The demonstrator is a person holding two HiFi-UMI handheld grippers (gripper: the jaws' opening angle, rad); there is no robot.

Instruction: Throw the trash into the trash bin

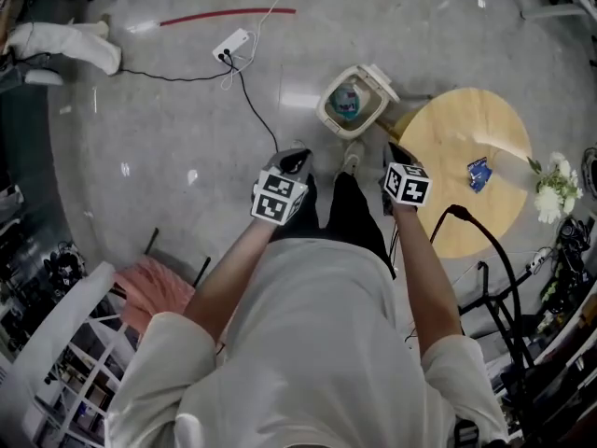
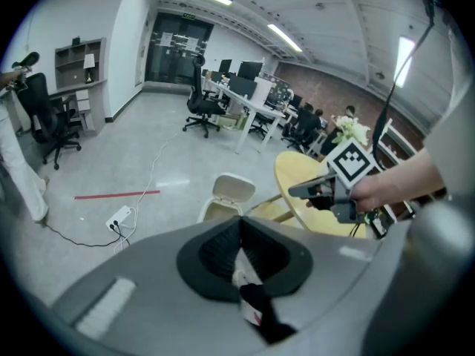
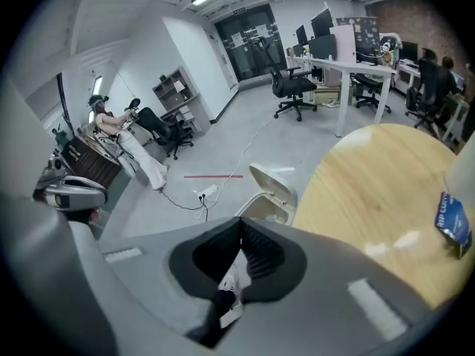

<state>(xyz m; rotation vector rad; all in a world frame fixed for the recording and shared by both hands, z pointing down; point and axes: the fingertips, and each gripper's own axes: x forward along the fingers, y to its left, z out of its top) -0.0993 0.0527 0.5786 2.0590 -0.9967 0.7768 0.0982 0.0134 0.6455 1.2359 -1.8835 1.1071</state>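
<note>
The cream trash bin (image 1: pixel 353 101) stands on the floor with its lid up and some bluish trash inside; it also shows as the bin (image 2: pixel 226 197) and the bin (image 3: pixel 269 191). My left gripper (image 1: pixel 294 162) hovers just left of and before the bin, its jaws shut with nothing between them (image 2: pixel 239 222). My right gripper (image 1: pixel 396 153) is held just right of the bin, at the round wooden table's (image 1: pixel 448 129) edge, shut and empty (image 3: pixel 241 237). A blue packet (image 1: pixel 478 173) lies on the table, also seen as the packet (image 3: pixel 453 222).
A power strip (image 1: pixel 231 45) with cables lies on the floor beyond the bin, near a red tape line (image 1: pixel 229 14). White flowers (image 1: pixel 557 187) sit at the table's right edge. A pink-seated stool (image 1: pixel 149 287) stands at my left. Desks and office chairs (image 2: pixel 200 106) lie farther off.
</note>
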